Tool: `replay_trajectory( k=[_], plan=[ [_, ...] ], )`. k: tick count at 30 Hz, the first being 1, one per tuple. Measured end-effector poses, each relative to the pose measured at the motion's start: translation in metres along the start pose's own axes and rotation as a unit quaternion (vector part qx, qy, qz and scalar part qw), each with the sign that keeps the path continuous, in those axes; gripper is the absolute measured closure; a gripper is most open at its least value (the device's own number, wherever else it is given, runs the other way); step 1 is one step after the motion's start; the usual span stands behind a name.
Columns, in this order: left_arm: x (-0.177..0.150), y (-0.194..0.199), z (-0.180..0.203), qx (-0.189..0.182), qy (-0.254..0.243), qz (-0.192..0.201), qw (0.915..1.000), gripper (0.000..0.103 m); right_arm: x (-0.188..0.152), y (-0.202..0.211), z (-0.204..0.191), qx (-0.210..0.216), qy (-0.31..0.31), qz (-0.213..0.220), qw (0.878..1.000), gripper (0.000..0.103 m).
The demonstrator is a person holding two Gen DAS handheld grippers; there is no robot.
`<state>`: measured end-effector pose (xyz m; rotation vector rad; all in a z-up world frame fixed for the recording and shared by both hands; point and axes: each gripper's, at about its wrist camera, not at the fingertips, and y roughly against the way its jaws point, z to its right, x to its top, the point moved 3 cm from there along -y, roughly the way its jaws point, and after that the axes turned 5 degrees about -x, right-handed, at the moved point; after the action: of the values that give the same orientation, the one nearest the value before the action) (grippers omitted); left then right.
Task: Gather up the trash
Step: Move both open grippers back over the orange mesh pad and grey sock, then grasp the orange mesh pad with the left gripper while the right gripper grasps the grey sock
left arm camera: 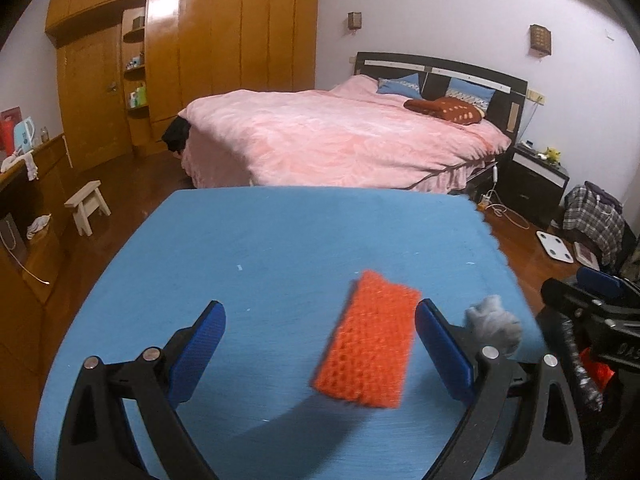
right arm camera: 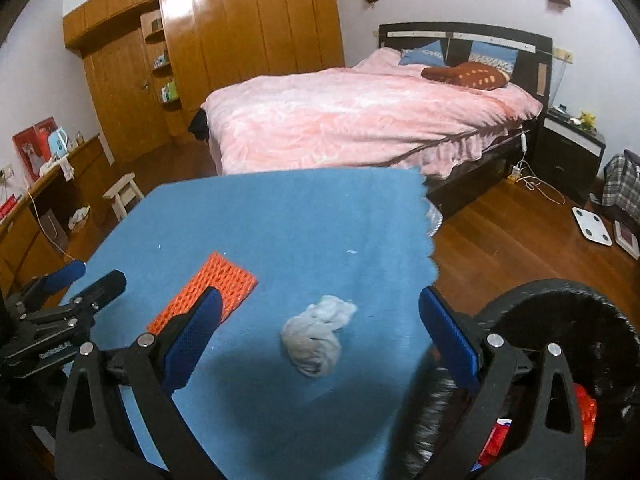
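An orange foam net (left arm camera: 366,340) lies on the blue-covered table (left arm camera: 280,248), between my left gripper's (left arm camera: 320,344) wide-open blue fingers, nearer the right one. A crumpled grey-white tissue (right arm camera: 316,336) lies to its right, between my right gripper's (right arm camera: 320,340) open fingers and in front of them. The tissue (left arm camera: 494,326) shows in the left wrist view behind the right finger. The net (right arm camera: 208,296) shows in the right wrist view by the left finger. A black mesh bin (right arm camera: 560,344) holding red trash stands off the table's right edge.
A pink bed (left arm camera: 340,136) stands behind the table. A wooden wardrobe (left arm camera: 180,60) fills the back left, with a small stool (left arm camera: 86,204) on the floor. A nightstand (left arm camera: 532,184), a white scale (left arm camera: 554,246) and a plaid bag (left arm camera: 596,216) sit at right.
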<state>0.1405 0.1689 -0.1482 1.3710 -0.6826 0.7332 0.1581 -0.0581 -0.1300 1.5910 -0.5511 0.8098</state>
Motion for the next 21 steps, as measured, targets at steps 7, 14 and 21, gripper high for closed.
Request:
replay_trajectory(
  k=[7,14,21],
  plan=[
    [-0.006,-0.008,-0.017,0.007,0.013,-0.008,0.9999,0.009,-0.015,-0.034,-0.017,-0.012,0.01,-0.033,0.999,0.009],
    [-0.011,-0.018,-0.021,-0.001,0.018,-0.016,0.9997,0.009,-0.029,-0.055,-0.019,-0.017,0.013,-0.065,0.998,0.025],
    [-0.012,-0.026,-0.018,-0.005,0.017,-0.023,0.9996,0.009,-0.042,-0.068,-0.019,-0.009,0.016,-0.09,0.996,0.039]
  ],
)
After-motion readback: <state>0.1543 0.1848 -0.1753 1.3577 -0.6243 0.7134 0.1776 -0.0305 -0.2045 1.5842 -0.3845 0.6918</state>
